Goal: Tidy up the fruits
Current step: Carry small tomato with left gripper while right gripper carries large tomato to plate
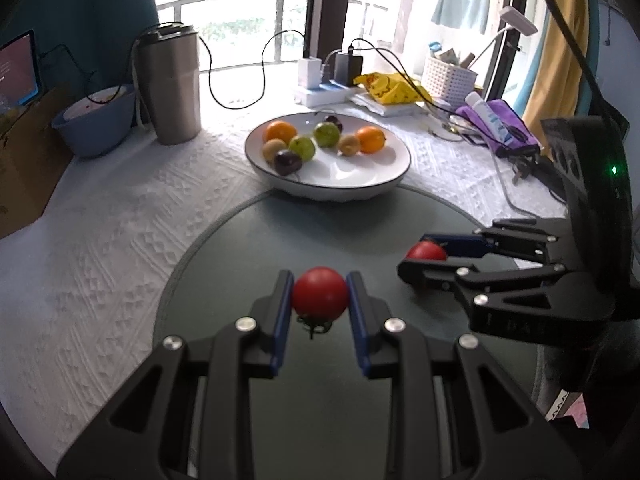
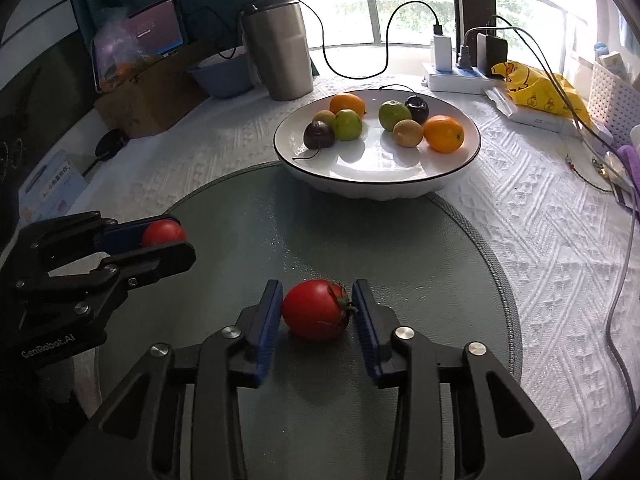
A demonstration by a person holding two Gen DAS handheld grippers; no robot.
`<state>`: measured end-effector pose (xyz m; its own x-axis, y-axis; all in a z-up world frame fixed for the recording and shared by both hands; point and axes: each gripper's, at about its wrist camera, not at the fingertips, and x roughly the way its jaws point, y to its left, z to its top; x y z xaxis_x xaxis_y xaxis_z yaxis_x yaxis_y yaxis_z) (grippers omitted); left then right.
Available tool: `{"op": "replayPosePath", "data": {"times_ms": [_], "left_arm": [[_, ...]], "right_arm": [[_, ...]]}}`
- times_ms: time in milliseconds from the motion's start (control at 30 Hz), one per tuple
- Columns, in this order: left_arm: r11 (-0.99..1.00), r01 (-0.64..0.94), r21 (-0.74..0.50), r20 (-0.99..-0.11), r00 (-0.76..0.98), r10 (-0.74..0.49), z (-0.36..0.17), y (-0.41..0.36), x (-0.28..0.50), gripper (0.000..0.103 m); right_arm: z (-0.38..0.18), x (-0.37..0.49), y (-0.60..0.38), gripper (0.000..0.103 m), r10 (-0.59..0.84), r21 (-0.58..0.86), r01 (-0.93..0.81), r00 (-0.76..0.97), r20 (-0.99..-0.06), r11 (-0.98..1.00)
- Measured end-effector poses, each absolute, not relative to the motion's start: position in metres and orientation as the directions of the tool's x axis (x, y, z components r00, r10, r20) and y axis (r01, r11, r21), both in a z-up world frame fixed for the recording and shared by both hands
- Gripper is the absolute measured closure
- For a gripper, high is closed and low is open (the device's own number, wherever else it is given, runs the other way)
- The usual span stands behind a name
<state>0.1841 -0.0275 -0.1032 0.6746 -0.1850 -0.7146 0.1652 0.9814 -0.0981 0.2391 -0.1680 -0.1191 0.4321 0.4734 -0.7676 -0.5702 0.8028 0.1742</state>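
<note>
The left gripper [image 1: 320, 294] pinches a smooth red tomato [image 1: 319, 292], stem down, low in the frame's centre. The right gripper [image 2: 316, 308] brackets a second tomato [image 2: 315, 309] on the round grey mat [image 2: 440, 280]; whether both blue pads [image 2: 267, 320] touch is unclear. Upper centre, the white bowl [image 2: 360, 184] holds fruit.

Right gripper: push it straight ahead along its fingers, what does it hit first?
The right gripper already brackets a tomato, so that comes first. Beyond it lies bare mat, then probably the white fruit bowl; depth is unclear.
</note>
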Motion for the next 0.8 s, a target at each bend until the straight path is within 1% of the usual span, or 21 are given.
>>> {"op": "replayPosePath", "data": {"times_ms": [433, 800], "left_arm": [[0.982, 0.169, -0.084, -0.693, 0.698, -0.180, -0.087, -0.030, 0.194, 0.075], [0.980, 0.185, -0.075, -0.672, 0.716, -0.187, -0.073, -0.037, 0.216, 0.075]], "right_arm": [[-0.092, 0.246, -0.177, 0.066, 0.492, 0.169, -0.568, 0.483, -0.724, 0.805], [-0.075, 0.265, -0.182, 0.066, 0.497, 0.159, -0.565, 0.516, -0.698, 0.809]]}}
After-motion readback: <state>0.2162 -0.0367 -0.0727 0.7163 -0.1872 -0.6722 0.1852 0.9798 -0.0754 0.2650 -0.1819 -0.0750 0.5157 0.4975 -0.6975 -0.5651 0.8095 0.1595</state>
